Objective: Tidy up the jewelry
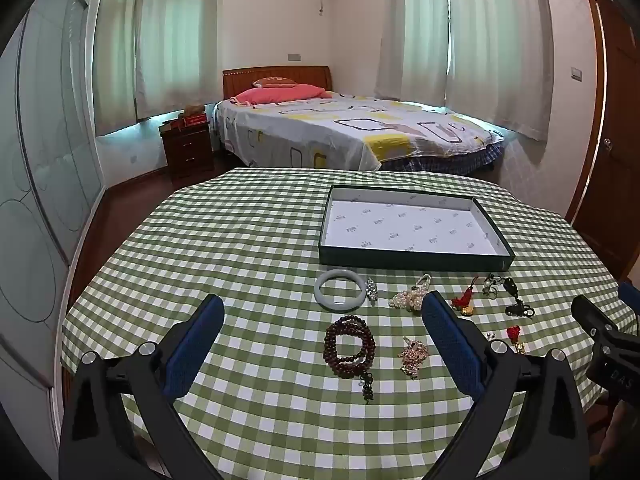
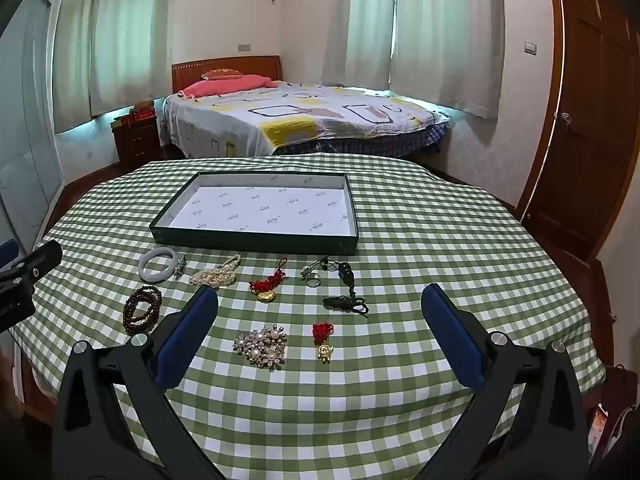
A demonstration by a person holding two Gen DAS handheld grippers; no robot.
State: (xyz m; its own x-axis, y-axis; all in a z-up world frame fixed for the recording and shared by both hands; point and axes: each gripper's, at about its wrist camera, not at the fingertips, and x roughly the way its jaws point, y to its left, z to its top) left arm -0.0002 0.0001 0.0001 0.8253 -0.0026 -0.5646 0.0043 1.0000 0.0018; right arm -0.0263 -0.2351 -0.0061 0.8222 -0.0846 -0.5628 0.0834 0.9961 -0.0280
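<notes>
On the counter (image 2: 400,420), before the empty tray (image 2: 256,238), the bangle (image 1: 339,290), beads (image 1: 349,346), pearls (image 2: 214,276) and brooch (image 2: 262,346) lie apart, probably for easy picking, while the left gripper (image 1: 322,328) and right gripper (image 2: 320,318) hover with jaws wide, holding nothing.

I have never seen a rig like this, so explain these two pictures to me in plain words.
A person holds a two-finger clamp in each hand, and each clamp carries a wide-angle camera looking forward along its blue-padded fingers. One picture comes from the left gripper, the other from the right gripper. Both are open and hold nothing. On the checked tablecloth stands an empty tray. In front of it lie a pale bangle, a dark bead bracelet, a pearl strand, a pearl brooch and several small charms.
</notes>
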